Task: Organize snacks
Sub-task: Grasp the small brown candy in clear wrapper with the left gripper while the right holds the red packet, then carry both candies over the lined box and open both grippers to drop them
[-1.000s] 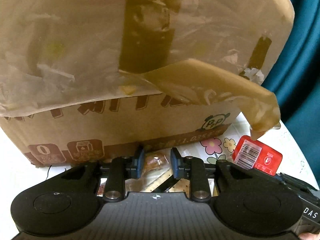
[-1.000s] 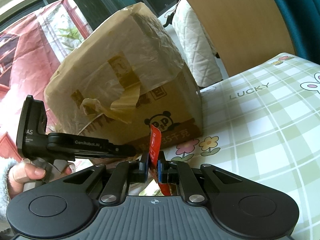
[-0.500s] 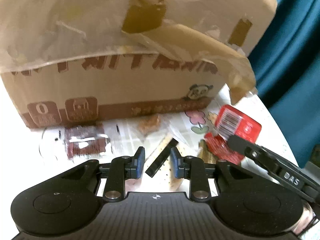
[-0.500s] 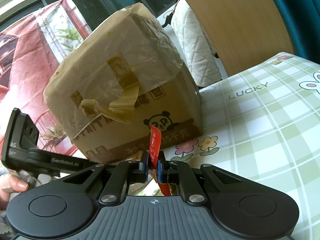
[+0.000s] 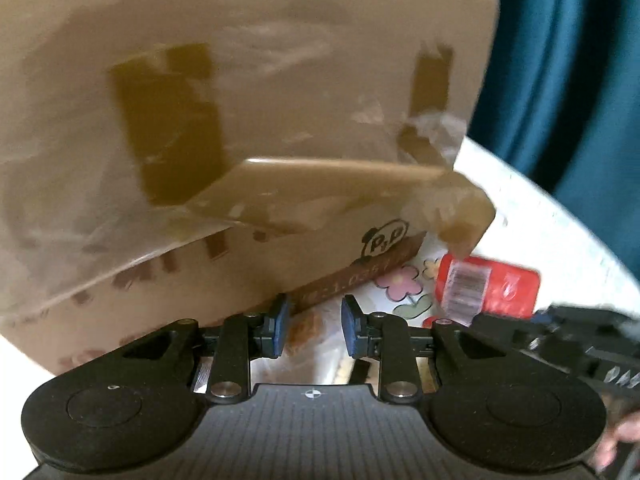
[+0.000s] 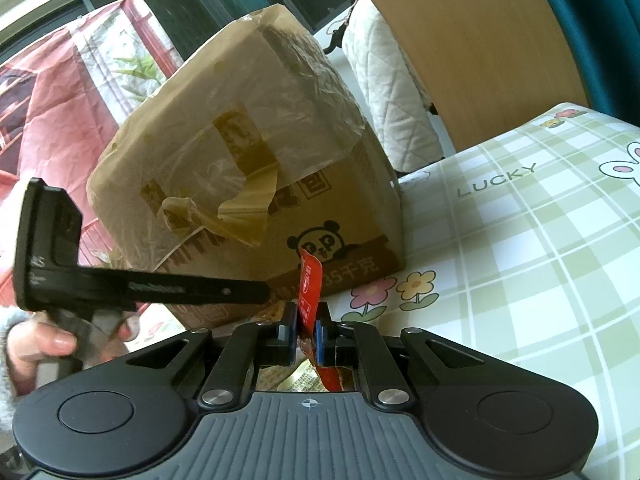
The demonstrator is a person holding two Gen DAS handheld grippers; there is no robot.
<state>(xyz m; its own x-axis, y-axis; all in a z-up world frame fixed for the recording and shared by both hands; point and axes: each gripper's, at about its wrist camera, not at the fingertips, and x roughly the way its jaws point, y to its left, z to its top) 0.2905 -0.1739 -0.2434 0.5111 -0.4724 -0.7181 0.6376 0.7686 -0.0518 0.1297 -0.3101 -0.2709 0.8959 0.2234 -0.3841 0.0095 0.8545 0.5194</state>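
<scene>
A big taped cardboard box (image 5: 280, 100) with a panda logo fills the left wrist view and stands on the flowered tablecloth (image 6: 520, 260). My left gripper (image 5: 312, 328) is close to the box's bottom edge, pads slightly apart and pressing on nothing. A brown snack in a clear wrapper (image 5: 306, 330) lies on the table beyond the gap. My right gripper (image 6: 307, 340) is shut on a red snack packet (image 6: 310, 288), held upright on edge. The same red packet (image 5: 488, 288), barcode showing, appears right of the left gripper. The left gripper (image 6: 266, 292) reaches in from the left, tips near the packet.
The box (image 6: 248, 160) has loose brown tape hanging off its front. A hand (image 6: 44, 344) grips the left tool's handle. A quilted white cushion (image 6: 392, 92) and a wooden panel stand behind the table. A teal curtain (image 5: 568, 80) hangs at the right.
The left gripper drew back from the box, showing more snacks on the table, then came in close again with a roll. The right gripper and its red packet stayed still.
</scene>
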